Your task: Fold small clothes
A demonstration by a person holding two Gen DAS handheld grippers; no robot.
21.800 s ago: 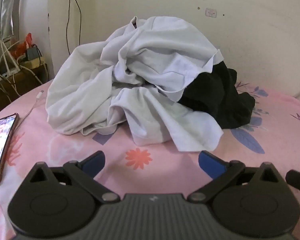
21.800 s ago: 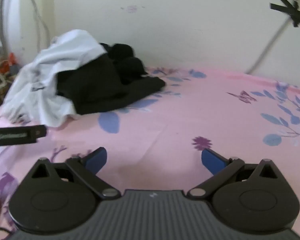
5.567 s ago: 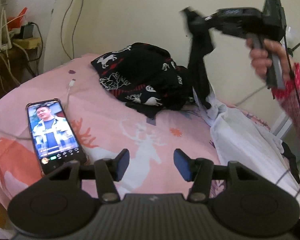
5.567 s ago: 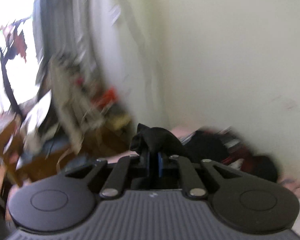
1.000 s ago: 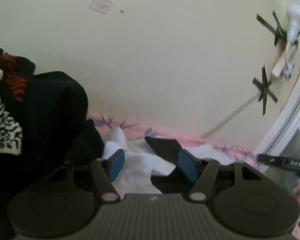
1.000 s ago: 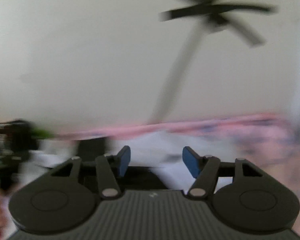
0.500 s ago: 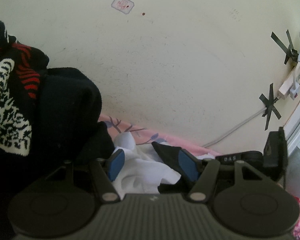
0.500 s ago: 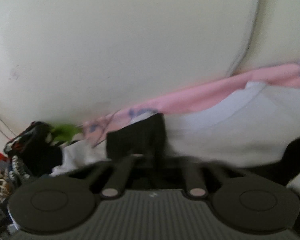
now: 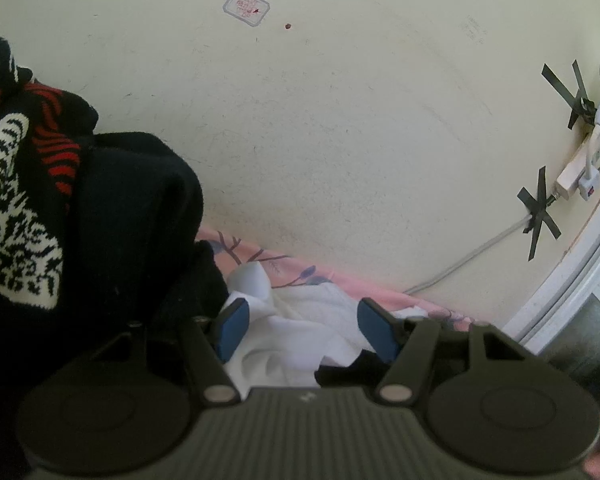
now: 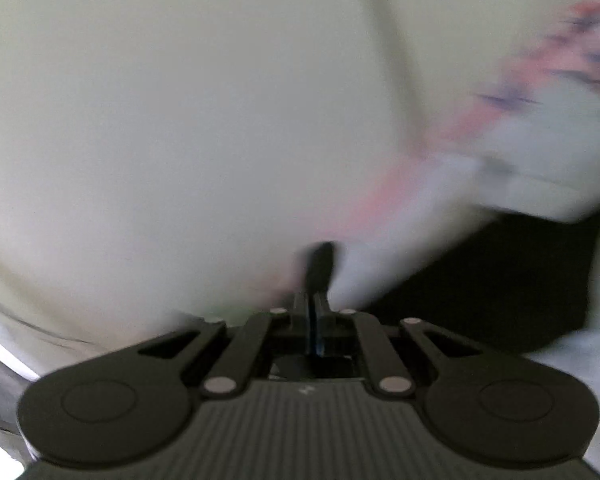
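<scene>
Clothes heaped on a pink bed

Left hand-held gripper (image 9: 306,330) hovers released over white cloth (image 9: 295,328); right hand-held gripper (image 10: 315,312), jaws lately parting slightly, looks clenched on blurred black cloth (image 10: 319,260).

Cream wall (image 9: 340,140) w/ small sticker (image 9: 245,7) up top; grey cable (image 9: 468,254) taped on by black crosses, white power strip (image 9: 572,174) at right. Pink floral bedsheet (image 9: 267,258) below; white door frame (image 9: 572,280) far right.

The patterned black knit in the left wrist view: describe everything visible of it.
The patterned black knit looks like thick wool, black with white motifs and red zigzag stripes. It sits bunched in a tall heap at the left edge, partly cut off by the frame, against the cream wall, with white cloth against its foot.
</scene>
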